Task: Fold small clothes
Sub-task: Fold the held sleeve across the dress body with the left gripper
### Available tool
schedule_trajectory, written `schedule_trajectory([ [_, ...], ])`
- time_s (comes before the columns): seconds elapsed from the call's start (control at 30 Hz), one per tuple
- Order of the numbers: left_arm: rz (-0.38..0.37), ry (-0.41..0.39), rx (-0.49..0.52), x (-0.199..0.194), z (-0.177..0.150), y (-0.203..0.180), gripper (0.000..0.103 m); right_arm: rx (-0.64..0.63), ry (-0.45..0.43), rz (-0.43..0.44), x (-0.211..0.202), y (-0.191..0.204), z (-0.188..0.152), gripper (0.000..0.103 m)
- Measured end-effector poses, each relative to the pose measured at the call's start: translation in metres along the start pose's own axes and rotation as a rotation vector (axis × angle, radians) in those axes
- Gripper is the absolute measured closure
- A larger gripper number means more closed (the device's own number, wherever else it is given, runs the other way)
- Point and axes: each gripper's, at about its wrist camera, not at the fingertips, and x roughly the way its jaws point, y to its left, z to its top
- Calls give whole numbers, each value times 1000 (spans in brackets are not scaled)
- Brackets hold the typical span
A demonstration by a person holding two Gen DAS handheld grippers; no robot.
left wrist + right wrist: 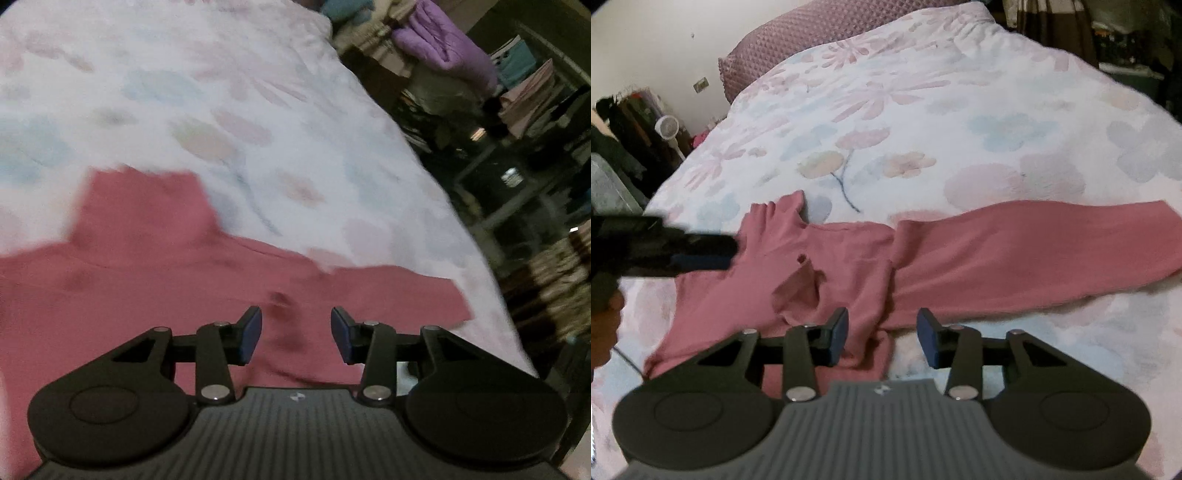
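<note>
A pink long-sleeved garment (849, 266) lies spread on the floral bedspread (923, 129), one sleeve stretched to the right (1052, 251), the other bunched to the upper left. Its body is rumpled with a fold near the middle. My right gripper (882, 338) is open and empty, low over the garment's near edge. My left gripper (296, 334) is open and empty above the garment (166, 280), with its fingers apart over the fabric. The left gripper also shows in the right wrist view (701, 254) as a blurred dark shape over the garment's left side.
The bed's right edge (480, 258) drops to a dark floor with shelves and stacked clothes (443, 44). A purple pillow (812, 33) sits at the bed's head. A small fan (668, 127) and dark clutter stand at the left.
</note>
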Motion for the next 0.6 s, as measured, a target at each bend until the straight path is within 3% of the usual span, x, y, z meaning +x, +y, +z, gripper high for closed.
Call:
schedule_trajectory([
  [0.07,11,3,-41,-9,1,19,53,19,10,0,11,1,4,68],
  [0.13,-42,5,-83,-13,-2,28,52,20,15,-21,23,3,7,70],
  [0.2,-81,4,-79,-6,-4,23,44,45,27,-28,34,3,9,74],
  [0.3,-114,29,-25,19,-6,2,39,74,46,-28,44,0,10,78],
  [0.47,-90,84,13,74,-14,-18,40,61,59,-40,50,-1,9,78],
  [0.53,-70,100,37,85,-18,-21,45,63,61,-28,55,-3,9,78],
  [0.6,-62,96,37,91,-20,-19,62,73,61,-17,62,-8,11,78],
])
